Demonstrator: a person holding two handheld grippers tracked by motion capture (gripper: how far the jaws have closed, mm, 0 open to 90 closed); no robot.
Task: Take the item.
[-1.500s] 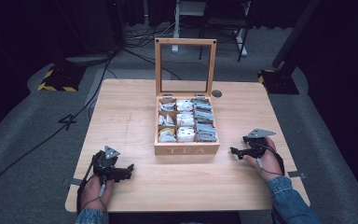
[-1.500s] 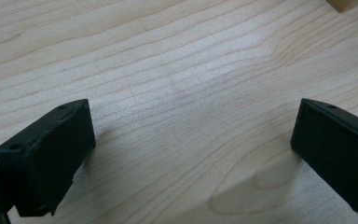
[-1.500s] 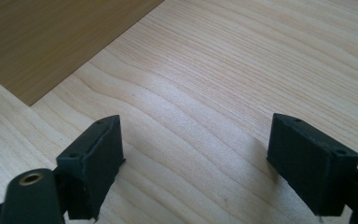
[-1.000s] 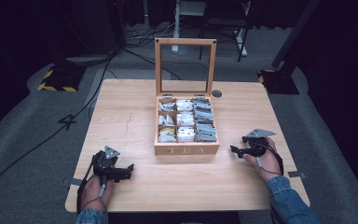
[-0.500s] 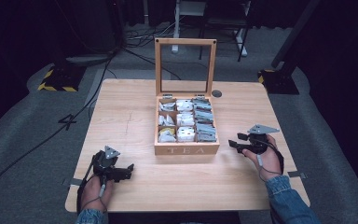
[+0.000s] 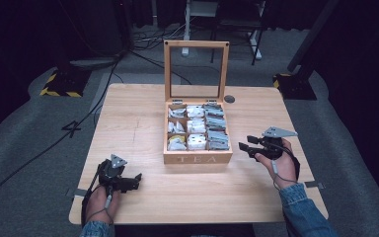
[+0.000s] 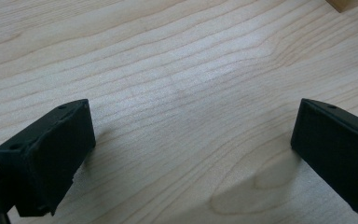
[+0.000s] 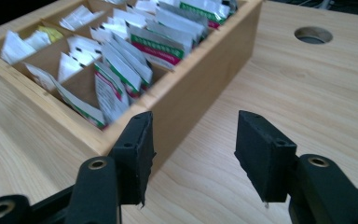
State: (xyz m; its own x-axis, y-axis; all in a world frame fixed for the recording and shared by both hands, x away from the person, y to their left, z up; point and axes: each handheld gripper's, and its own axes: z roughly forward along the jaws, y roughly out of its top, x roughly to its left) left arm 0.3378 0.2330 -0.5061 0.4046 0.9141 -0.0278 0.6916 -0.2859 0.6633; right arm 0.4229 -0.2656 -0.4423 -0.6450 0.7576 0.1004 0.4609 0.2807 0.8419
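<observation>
Your left gripper (image 6: 137, 177) sits low on the desk (image 6: 128, 123) near its front left corner, jaws spread wide over bare wood, holding nothing. At the desk's middle stands the wooden tea box (image 6: 197, 157), lid (image 6: 195, 69) upright, its compartments filled with tea bag packets (image 6: 197, 140). Your right gripper (image 6: 242, 147) hovers just beside the box's front right corner, jaws apart and empty, pointing toward the box wall. Behind the box to the right, a round cable hole (image 6: 229, 98) is set in the desk.
</observation>
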